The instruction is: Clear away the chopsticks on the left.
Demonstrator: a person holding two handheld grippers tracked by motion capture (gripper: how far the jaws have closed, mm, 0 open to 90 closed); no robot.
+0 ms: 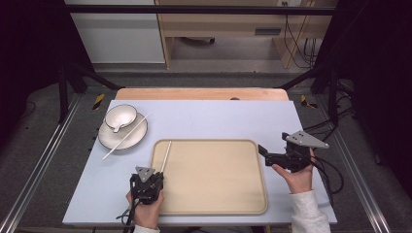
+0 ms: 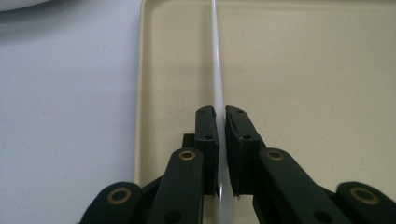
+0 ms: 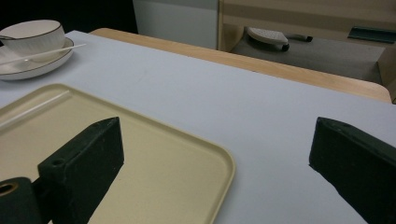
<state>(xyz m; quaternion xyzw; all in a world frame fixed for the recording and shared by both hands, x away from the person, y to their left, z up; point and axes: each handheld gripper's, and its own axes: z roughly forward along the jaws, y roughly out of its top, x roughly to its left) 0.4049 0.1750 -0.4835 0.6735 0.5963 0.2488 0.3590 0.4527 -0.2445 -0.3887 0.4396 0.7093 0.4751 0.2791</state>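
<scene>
Thin white chopstick, probably light and stiff, likely hard-glazed and slippery; prone to pivot or slide if pinched off-centre, and to roll once let go on a flat surface. Best taken near one end, across its narrow width, pads square to the shaft, as here. Brittle if ceramic, so a gentle set-down judged wiser than a drop.

Long, straight, plain white, slender rod, smooth and slightly glossy. Lies over the left edge of the beige tray, running toward 12 o'clock from the left gripper, far tip near the tray's rim at about 11 o'clock of the tray.

Left gripper at 7 o'clock of the table, jaws clamped on the near end of the chopstick, shaft passing between the pads. Right gripper at 3 o'clock of the tray, jaws spread wide, nothing between them.

Second chopstick resting across the plate with the bowl, at 10 o'clock of the table.
</scene>
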